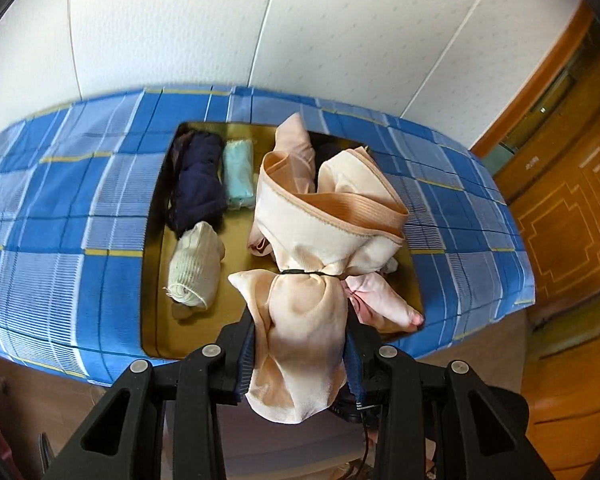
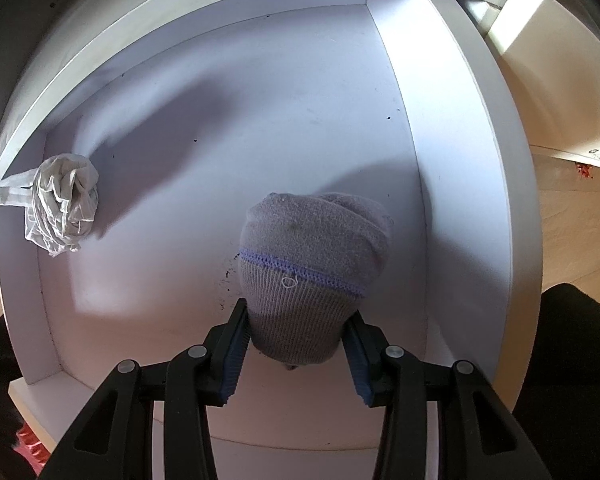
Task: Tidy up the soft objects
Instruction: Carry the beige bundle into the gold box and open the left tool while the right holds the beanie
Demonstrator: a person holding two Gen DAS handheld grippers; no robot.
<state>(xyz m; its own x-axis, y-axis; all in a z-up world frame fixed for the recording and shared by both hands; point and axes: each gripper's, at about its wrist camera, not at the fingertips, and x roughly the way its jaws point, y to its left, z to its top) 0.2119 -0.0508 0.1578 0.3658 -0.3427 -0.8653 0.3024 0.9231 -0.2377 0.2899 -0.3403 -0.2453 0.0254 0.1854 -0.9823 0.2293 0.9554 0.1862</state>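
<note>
While clamped in left tongs (image 1: 300, 344), tied beige garment (image 1: 324, 240), long axis pointing away

Right gripper (image 2: 298, 344), black with blue ribbed pads: jaws clamped on rolled grey knit sock with lilac stitched band (image 2: 312, 272), low over white drawer (image 2: 456, 168) floor near right wall. Crumpled white thin cloth bundle (image 2: 62, 204): against left wall, near far-left corner, well apart from sock.

A blue plaid cloth (image 1: 72, 184) with white and yellow stripes covers the table up to its edges. A white textured wall (image 1: 300, 32) rises behind its far edge, and a carved wooden door (image 1: 568, 216) stands beyond its right edge.
</note>
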